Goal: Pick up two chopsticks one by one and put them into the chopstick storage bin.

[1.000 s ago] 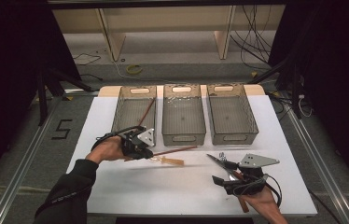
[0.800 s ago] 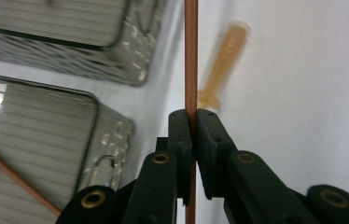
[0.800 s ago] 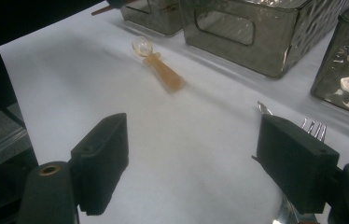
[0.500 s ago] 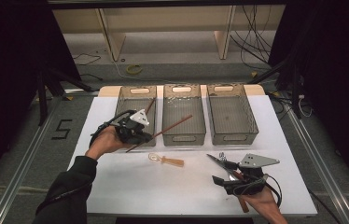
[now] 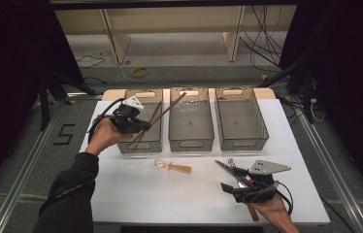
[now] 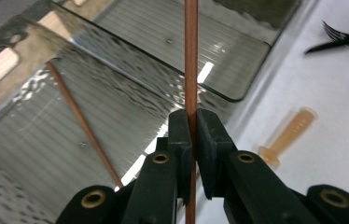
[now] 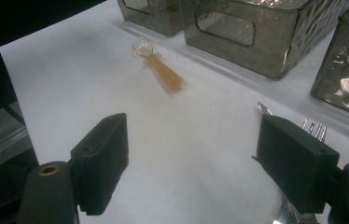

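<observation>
Far left, high view: left hand raised over the white table, carrying left gripper above the front of the left bin. Jaws pinched fully shut on a brown chopstick, nothing else in the grip. Chopstick slants up & to the right from the jaws, crossing over the left bin, far tip above the rim of the middle bin. Left gripper view: same chopstick clamped upright between the two black jaws, pads touching it on both sides; second chopstick lying at a slant inside the bin beneath. Also seen there as a thin brown stick resting in the left bin, just beside the held one.

Centre: small amber spoon w/ clear bowl flat on table, in front of the middle bin, apart from both grippers. Right gripper view has it too, ahead of the jaws, near the bins.

Right: third bin, same smoky plastic, beside the middle one. Right gripper low at the front right of table, held in right hand, jaws spread wide, gripping nothing; bare table between them in right gripper view. Fork & other metal cutlery lying just beside its right jaw, tines poking out behind that jaw
</observation>
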A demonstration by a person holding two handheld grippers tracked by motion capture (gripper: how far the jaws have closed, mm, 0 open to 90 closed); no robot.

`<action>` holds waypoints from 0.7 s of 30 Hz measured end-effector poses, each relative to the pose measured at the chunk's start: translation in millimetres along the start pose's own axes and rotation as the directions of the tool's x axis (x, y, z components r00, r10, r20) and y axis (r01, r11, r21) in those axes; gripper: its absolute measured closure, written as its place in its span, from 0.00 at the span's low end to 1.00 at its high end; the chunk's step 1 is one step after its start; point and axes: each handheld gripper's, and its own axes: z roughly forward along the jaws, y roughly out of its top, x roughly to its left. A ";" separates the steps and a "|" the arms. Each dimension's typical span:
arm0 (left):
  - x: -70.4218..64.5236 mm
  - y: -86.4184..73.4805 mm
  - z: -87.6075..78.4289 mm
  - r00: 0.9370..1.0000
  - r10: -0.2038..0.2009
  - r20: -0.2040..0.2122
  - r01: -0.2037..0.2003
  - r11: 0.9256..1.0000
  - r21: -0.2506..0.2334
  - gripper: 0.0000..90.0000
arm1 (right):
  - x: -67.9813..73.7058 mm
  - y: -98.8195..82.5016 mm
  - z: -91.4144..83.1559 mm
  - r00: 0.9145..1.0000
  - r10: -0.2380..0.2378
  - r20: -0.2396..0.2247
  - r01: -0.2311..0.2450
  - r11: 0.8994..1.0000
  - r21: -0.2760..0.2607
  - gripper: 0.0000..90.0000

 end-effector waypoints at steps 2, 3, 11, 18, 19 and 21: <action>6.5 0.3 -0.7 1.000 -0.027 -0.012 0.027 1.000 -0.013 0.93 | 0.0 0.0 0.0 1.000 0.000 -0.001 0.000 1.000 0.000 0.29; 8.9 0.4 -1.1 0.999 -0.034 -0.017 0.034 0.999 -0.013 0.93 | 0.1 0.0 -0.1 1.000 0.000 -0.001 0.000 1.000 0.000 0.29; 29.7 -0.5 -0.6 0.992 -0.107 -0.063 0.105 0.994 -0.035 0.93 | -0.3 -0.2 0.2 1.000 0.001 -0.002 -0.001 1.000 -0.002 0.29; 43.0 -6.7 5.2 0.982 -0.160 -0.103 0.156 0.987 -0.049 0.93 | -0.4 -0.2 0.3 1.000 0.001 -0.003 -0.001 1.000 -0.003 0.29; 44.3 -7.7 6.6 0.980 -0.168 -0.106 0.163 0.985 -0.049 0.93 | -0.4 -0.2 0.4 1.000 0.001 -0.002 -0.001 1.000 -0.002 0.29; 46.9 -9.2 8.6 0.976 -0.184 -0.118 0.178 0.982 -0.056 0.93 | -0.5 -0.2 0.3 1.000 0.001 -0.002 -0.001 1.000 -0.001 0.29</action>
